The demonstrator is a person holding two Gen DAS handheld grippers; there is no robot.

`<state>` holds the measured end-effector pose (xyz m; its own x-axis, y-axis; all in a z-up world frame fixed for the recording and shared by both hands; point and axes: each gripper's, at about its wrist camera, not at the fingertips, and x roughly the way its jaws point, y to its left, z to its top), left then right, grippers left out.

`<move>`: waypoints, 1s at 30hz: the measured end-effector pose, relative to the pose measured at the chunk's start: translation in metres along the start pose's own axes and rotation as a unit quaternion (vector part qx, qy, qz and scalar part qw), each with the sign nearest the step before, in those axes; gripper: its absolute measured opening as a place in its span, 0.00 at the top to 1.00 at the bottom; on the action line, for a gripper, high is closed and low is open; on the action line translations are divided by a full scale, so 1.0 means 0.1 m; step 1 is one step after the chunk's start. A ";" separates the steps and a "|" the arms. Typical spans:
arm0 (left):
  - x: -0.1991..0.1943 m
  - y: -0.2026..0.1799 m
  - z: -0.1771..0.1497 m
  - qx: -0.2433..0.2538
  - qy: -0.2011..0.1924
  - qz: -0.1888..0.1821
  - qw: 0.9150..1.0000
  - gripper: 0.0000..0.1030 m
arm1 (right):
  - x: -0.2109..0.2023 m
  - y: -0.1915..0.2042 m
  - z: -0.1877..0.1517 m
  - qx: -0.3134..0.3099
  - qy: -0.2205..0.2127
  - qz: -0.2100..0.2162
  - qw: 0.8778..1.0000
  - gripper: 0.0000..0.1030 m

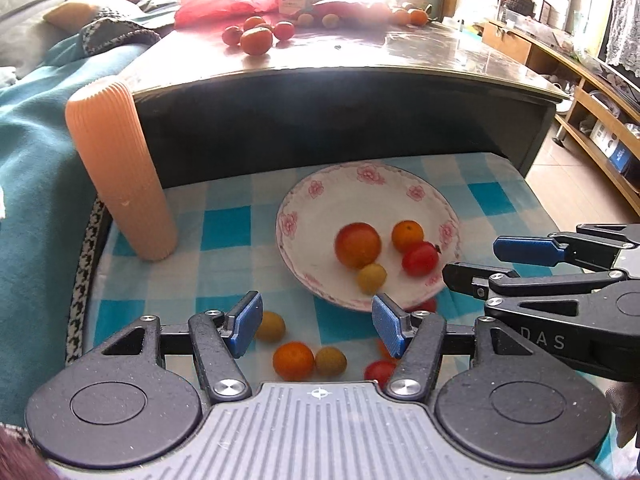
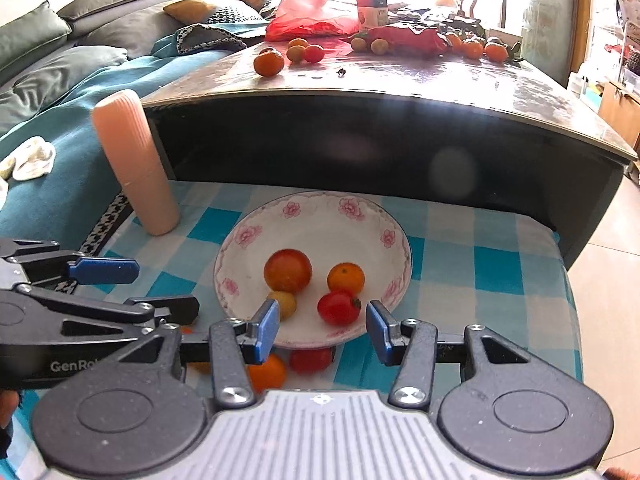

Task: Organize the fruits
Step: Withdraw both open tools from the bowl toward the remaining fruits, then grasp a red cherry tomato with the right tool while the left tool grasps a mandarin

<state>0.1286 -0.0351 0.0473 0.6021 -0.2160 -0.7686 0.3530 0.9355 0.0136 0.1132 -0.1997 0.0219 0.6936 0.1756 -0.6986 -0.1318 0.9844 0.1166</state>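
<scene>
White floral plate (image 1: pixel 320 200) holds four fruits; left gripper (image 1: pixel 316 320) spread, empty; right gripper (image 2: pixel 322 328) spread, empty.

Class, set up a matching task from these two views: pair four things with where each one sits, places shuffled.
Things:
1. red tomato
2. ribbed peach cup
3. red plastic bag
4. orange mandarin

Places:
A. upper dark tabletop
B. checked cloth, outside the plate
C. inside the flowered plate
D. upright at the cloth's left edge

Pairs: 1-C, 2-D, 3-A, 4-B
</scene>
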 end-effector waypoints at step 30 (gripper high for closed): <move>0.13 0.49 -0.36 -0.070 0.102 -0.022 0.992 0.30 | 0.14 0.25 -0.36 -0.016 0.071 0.030 0.997 0.42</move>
<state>0.1274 0.0182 0.0151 0.4266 -0.2098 -0.8798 0.2638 0.9593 -0.1009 0.0939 -0.1727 -0.0101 0.5768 0.2293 -0.7840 -0.1943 0.9708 0.1410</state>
